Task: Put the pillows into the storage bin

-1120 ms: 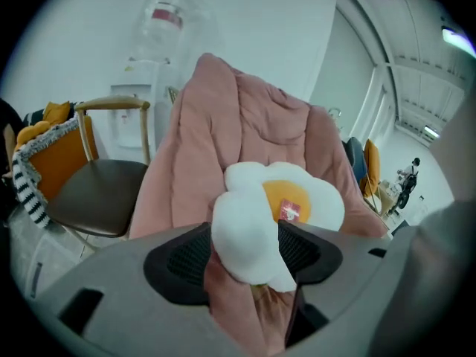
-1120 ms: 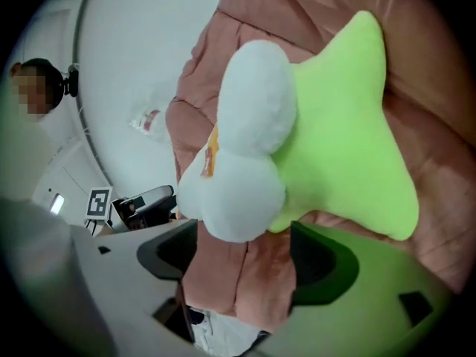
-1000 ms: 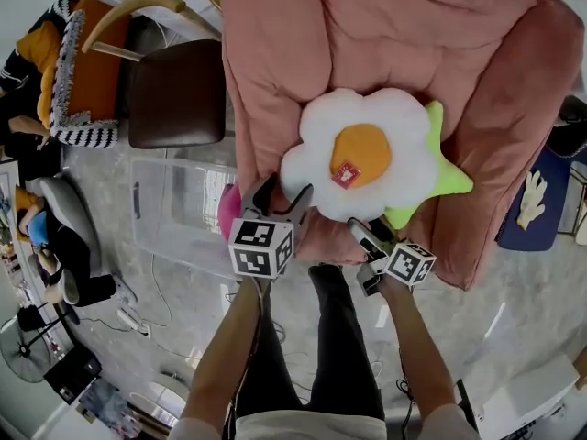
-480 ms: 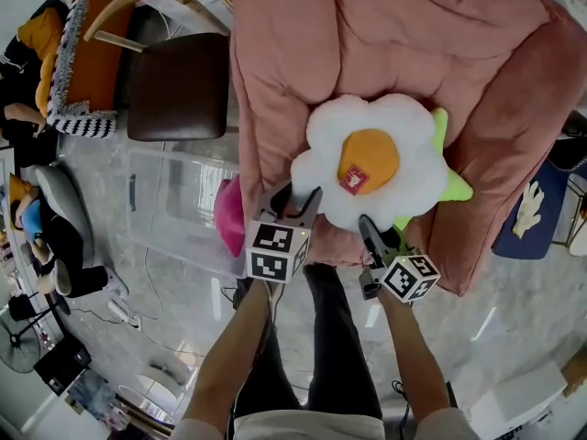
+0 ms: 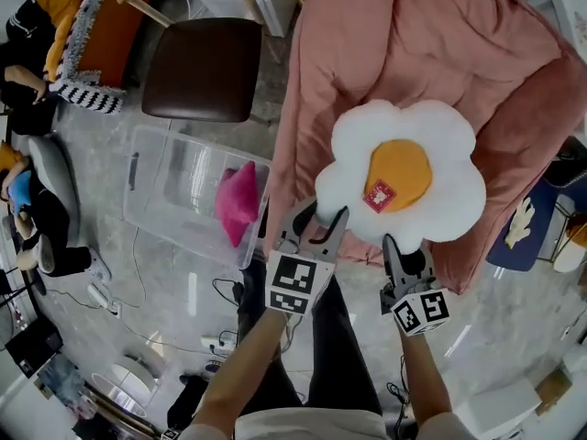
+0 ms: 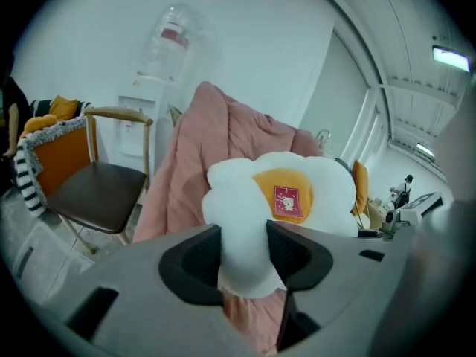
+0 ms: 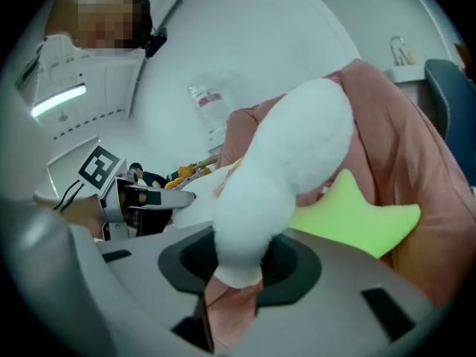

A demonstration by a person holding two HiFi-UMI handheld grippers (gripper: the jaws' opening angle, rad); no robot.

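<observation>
My 2 tongs, left (image 5: 323, 214) and right (image 5: 406, 251), have just been closing and pinch the egg pillow (image 5: 404, 177) by its near edge, above the pink sofa (image 5: 440, 53). The storage bin (image 5: 151, 200) lies on the floor to my left, nearer the left tongs; it looks open-topped.

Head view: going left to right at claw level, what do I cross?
Clear storage bin → pink pillow at its right end → left claw → right claw. Both claws have just been closing on the white edge of the fried-egg pillow; it spans both, so it stays unplaced.
</observation>
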